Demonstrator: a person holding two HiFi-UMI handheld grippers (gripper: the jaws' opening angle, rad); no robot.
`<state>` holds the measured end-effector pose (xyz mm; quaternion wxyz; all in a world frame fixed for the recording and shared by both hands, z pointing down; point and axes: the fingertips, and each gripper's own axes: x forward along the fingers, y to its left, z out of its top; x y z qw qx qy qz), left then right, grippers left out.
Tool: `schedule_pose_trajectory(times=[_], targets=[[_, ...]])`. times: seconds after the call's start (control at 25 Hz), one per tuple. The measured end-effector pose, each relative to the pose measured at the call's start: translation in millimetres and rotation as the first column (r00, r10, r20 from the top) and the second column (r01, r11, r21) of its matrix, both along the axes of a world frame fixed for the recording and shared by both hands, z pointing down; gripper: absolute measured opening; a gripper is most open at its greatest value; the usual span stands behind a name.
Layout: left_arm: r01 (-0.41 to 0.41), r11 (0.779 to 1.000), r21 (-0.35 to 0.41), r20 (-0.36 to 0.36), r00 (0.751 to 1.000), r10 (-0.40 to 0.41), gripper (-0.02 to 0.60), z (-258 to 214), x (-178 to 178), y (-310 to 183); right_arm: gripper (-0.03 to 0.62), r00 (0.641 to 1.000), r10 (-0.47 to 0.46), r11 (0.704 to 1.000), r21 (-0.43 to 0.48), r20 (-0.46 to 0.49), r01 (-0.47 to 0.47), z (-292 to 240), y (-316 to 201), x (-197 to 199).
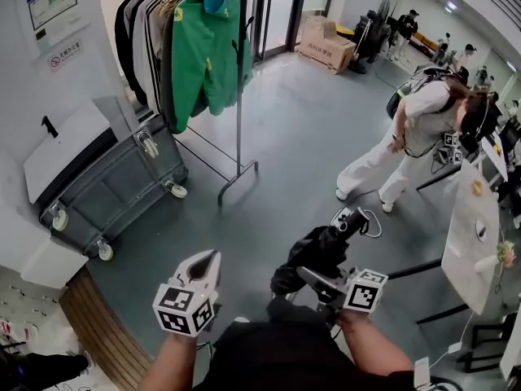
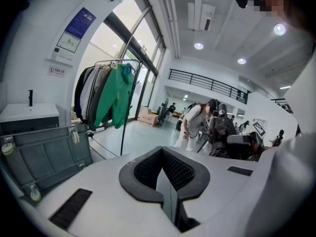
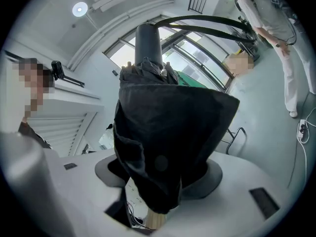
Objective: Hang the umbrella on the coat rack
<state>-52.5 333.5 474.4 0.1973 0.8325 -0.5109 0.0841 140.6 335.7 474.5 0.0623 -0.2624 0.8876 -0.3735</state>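
Two grippers show in the head view, and only the right gripper has something in it. Its jaws stand wide and are clamped on the folded black umbrella, around the bundled cloth, so the umbrella is in front of the person, above the floor. The left gripper has its jaws pressed together with nothing between them. The coat rack stands well apart, ahead and to the left, and it is full of clothes, with a green jacket at the near end. I judge the umbrella to be light, but its cloth is soft and smooth, so a grip on the fabric alone can slide. The stiff shaft inside is the firmer place to hold. To hang it, a strap or the handle must go over the rail, and I cannot tell where a strap is.
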Motion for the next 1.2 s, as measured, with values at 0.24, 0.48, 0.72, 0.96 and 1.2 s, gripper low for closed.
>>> schedule_pose_trajectory(times=[0.24, 0.48, 0.72, 0.96, 1.2], targets=[[-0.006, 1.000, -0.005, -0.005, 1.000, 0.006, 0.015, 7.1, 8.0, -24.0, 0.255, 1.000, -0.031, 0.999, -0.013, 0.006, 0.031, 7.6, -25.4, -7.1], [0.011, 1.000, -0.002, 0.020, 1.000, -0.011, 0.015, 0.3, 9.7, -63.8, 0.255, 0.997, -0.080, 0.997, 0.002, 0.017, 0.080, -0.7, -75.7, -16.6], [0.041, 0.999, 0.015, 0.021, 0.999, -0.041, 0.015, -10.8, 13.6, -120.6, 0.255, 0.992, -0.127, 0.992, 0.018, 0.008, 0.127, -5.5, -131.4, -19.6], [0.074, 0.997, 0.016, 0.019, 0.997, -0.074, 0.015, -14.0, 24.5, -169.2, 0.255, 0.987, -0.159, 0.987, 0.020, 0.002, 0.159, -6.7, -181.5, -9.3], [0.101, 0.995, 0.011, 0.023, 0.995, -0.101, 0.015, -11.3, 45.9, -206.2, 0.255, 0.982, -0.185, 0.982, 0.038, -0.023, 0.186, -5.4, -217.6, 10.6]])
